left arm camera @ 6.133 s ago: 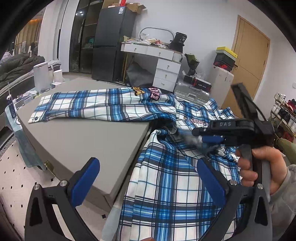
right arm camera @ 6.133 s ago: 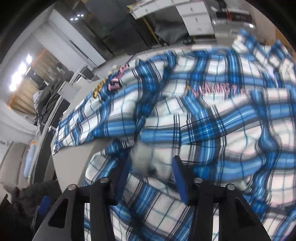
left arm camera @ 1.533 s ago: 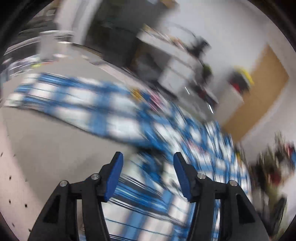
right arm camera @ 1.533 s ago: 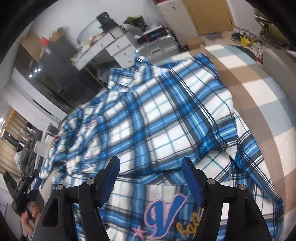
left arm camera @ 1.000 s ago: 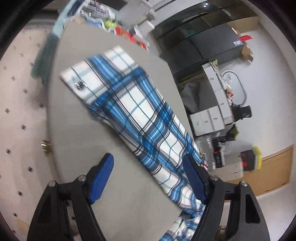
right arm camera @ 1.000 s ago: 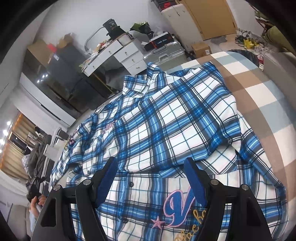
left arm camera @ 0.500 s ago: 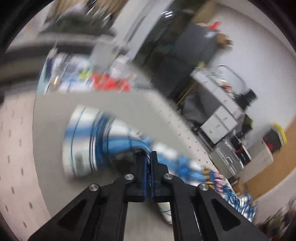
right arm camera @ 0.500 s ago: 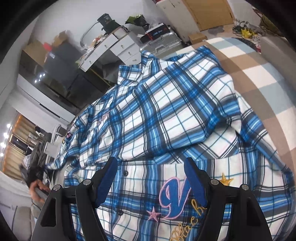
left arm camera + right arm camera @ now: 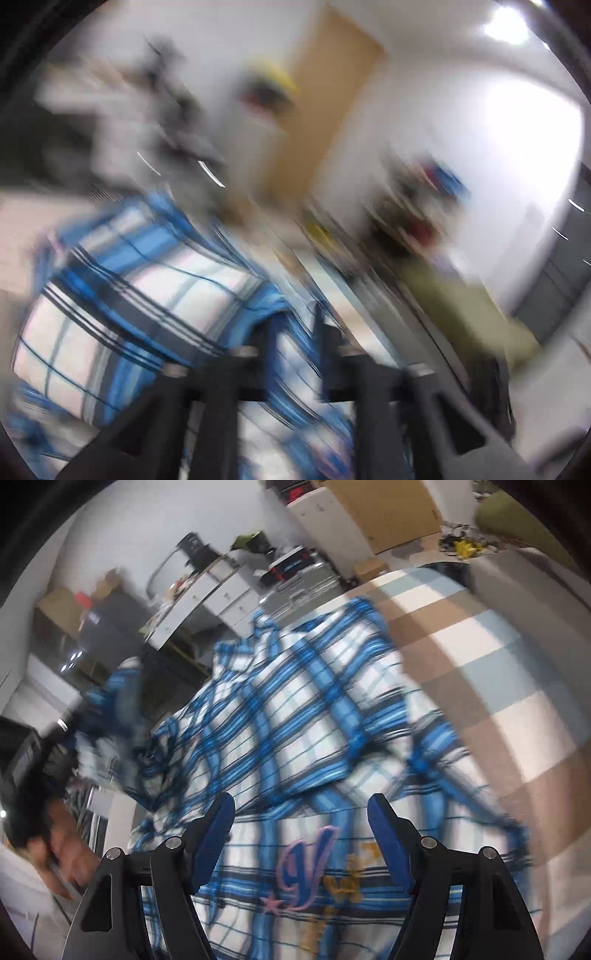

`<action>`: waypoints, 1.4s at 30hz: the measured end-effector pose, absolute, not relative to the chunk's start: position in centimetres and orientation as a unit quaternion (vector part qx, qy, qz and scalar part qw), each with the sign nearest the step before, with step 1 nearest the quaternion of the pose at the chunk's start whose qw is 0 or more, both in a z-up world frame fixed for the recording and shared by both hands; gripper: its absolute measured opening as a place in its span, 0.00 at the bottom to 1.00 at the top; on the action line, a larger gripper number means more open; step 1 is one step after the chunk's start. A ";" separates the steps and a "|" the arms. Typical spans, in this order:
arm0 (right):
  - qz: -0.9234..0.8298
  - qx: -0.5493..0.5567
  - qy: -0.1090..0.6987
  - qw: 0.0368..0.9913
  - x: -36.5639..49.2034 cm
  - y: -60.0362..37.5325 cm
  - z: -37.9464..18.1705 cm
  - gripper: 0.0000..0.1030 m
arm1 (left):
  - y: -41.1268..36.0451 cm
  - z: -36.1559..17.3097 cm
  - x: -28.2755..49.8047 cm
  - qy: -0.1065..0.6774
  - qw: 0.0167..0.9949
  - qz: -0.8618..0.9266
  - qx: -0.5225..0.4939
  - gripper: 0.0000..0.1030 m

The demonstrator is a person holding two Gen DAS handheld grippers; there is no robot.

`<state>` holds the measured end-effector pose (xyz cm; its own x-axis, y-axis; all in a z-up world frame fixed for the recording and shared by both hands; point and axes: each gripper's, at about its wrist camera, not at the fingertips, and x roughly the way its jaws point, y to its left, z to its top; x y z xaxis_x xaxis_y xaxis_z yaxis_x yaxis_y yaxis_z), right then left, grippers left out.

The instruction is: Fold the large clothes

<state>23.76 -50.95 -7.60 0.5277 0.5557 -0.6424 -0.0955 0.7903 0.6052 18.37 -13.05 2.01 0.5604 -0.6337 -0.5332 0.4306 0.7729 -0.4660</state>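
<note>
Room: white walls, a tan wooden door (image 9: pixel 391 513), white drawer units (image 9: pixel 229 594) and a silver case (image 9: pixel 306 579) at the far side.
Surface: checked brown, white and pale-blue cover (image 9: pixel 491 672) under the garment.
Shirt: blue-and-white plaid shirt (image 9: pixel 306 716) with pink and yellow embroidery, spread over the cover, collar towards 11 o'clock.
Right gripper (image 9: pixel 301 834): blue-padded fingers spread wide, nothing pinched; the embroidered panel lies between and just beyond them, at 12 o'clock.
Left gripper (image 9: pixel 295 332): heavily blurred; jaws have just been opening; plaid cloth runs between the fingers, a raised fold at 10 o'clock. Whether the pads still press it cannot be told.
Left hand (image 9: pixel 62 853): at 9 o'clock in the right view, lifted sleeve beside it.
</note>
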 end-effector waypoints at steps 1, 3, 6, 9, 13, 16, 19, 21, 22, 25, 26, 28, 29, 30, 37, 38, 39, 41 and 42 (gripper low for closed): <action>0.187 0.261 0.445 0.836 23.8 -51.6 -7.6 0.72 | -14.7 -0.1 18.4 0.404 0.849 -0.311 -0.139 0.43; 0.176 0.262 0.441 0.840 24.0 -52.6 -7.5 0.72 | -16.1 -2.8 17.6 0.442 0.833 -0.303 -0.137 0.43; 0.163 0.260 0.442 0.843 24.8 -53.2 -7.5 0.74 | -15.7 -4.4 14.3 0.449 0.837 -0.287 -0.124 0.46; 0.175 0.248 0.445 0.842 25.9 -52.1 -7.2 0.74 | -13.6 -4.4 12.1 0.449 0.850 -0.253 -0.108 0.50; 0.217 0.202 0.455 0.840 27.4 -47.8 -6.6 0.74 | -8.9 -3.0 11.7 0.440 0.863 -0.217 -0.118 0.50; 0.256 0.120 0.477 0.832 27.6 -42.2 -6.4 0.74 | -5.0 -3.0 11.8 0.428 0.885 -0.141 -0.119 0.51; 0.290 0.017 0.485 0.825 27.1 -35.7 -6.7 0.72 | -2.2 -3.8 11.3 0.429 0.892 -0.073 -0.123 0.51; 0.295 -0.017 0.476 0.828 26.7 -32.9 -7.1 0.72 | -0.4 -4.2 10.5 0.423 0.893 -0.055 -0.145 0.50; 0.293 -0.033 0.469 0.833 26.6 -31.4 -7.4 0.72 | 0.3 -4.3 10.1 0.419 0.893 -0.052 -0.158 0.50; 0.285 -0.076 0.461 0.837 26.4 -27.8 -8.5 0.70 | 1.7 -5.0 9.2 0.410 0.891 -0.044 -0.189 0.50; 0.273 -0.095 0.460 0.840 26.3 -27.0 -9.0 0.70 | 2.1 -5.2 9.2 0.409 0.890 -0.042 -0.196 0.50; 0.257 -0.126 0.452 0.845 26.3 -25.8 -9.7 0.70 | 2.6 -5.6 9.0 0.408 0.888 -0.039 -0.210 0.50; 0.251 -0.147 0.448 0.845 26.2 -25.3 -10.5 0.70 | 2.9 -5.7 8.8 0.408 0.887 -0.037 -0.214 0.50; 0.251 -0.146 0.438 0.851 26.1 -25.4 -10.5 0.68 | 3.1 -5.7 8.8 0.408 0.886 -0.035 -0.218 0.50; 0.317 -0.066 0.403 0.856 24.8 -30.6 -6.6 0.02 | 3.7 -5.1 8.6 0.401 0.886 -0.038 -0.229 0.50; 0.322 -0.045 0.401 0.856 24.9 -31.5 -6.0 0.02 | 3.7 -5.0 8.6 0.399 0.887 -0.040 -0.229 0.50; 0.319 -0.004 0.395 0.861 25.3 -33.7 -5.1 0.02 | 3.6 -4.9 8.6 0.397 0.888 -0.043 -0.228 0.51; 0.310 0.065 0.397 0.862 26.5 -36.3 -4.5 0.02 | 3.3 -4.8 9.0 0.396 0.888 -0.045 -0.229 0.50; 0.297 0.144 0.390 0.860 27.8 -39.5 -4.4 0.02 | 3.1 -4.7 9.2 0.397 0.888 -0.046 -0.229 0.50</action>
